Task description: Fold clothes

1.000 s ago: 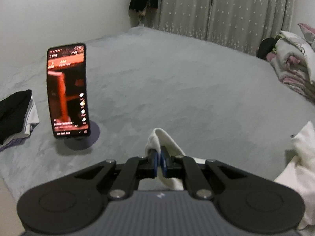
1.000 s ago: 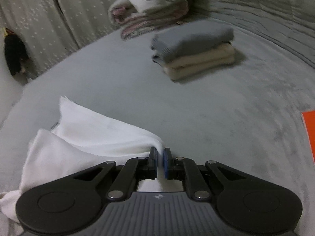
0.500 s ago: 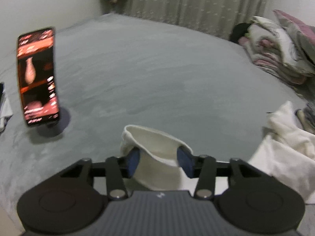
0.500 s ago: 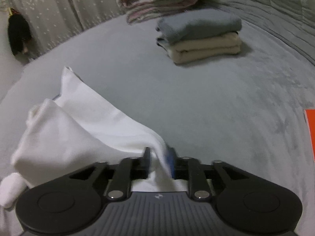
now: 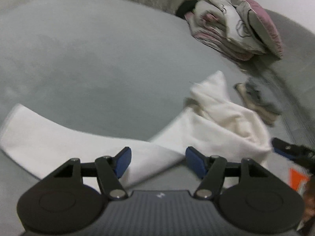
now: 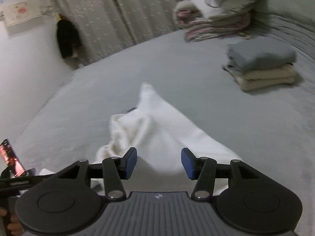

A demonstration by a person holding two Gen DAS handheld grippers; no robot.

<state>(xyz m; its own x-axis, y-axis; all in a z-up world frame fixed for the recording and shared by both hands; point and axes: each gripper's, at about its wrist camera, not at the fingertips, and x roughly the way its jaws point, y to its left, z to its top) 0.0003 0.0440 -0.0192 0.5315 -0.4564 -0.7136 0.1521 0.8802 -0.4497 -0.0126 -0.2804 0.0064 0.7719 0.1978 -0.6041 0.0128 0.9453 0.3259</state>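
A white garment (image 5: pixel 216 122) lies crumpled on the grey bed, one long sleeve (image 5: pixel 49 139) stretched out to the left. My left gripper (image 5: pixel 156 162) is open and empty just above the sleeve's near part. In the right wrist view the same white garment (image 6: pixel 155 125) lies in a loose heap in front of my right gripper (image 6: pixel 158 163), which is open and empty just over its near edge. The right gripper's tip (image 5: pixel 285 149) shows at the right edge of the left wrist view.
A stack of folded sweaters (image 6: pixel 261 64), grey on cream, sits at the far right. Piled bedding and pillows (image 5: pixel 232 23) lie at the head of the bed. A phone on a stand (image 6: pixel 9 159) is at the left. Curtains (image 6: pixel 118 9) hang behind.
Both grippers were shut on the white garment a second ago; both have opened and let it drop onto the bed. The left view has swung right, away from the phone.
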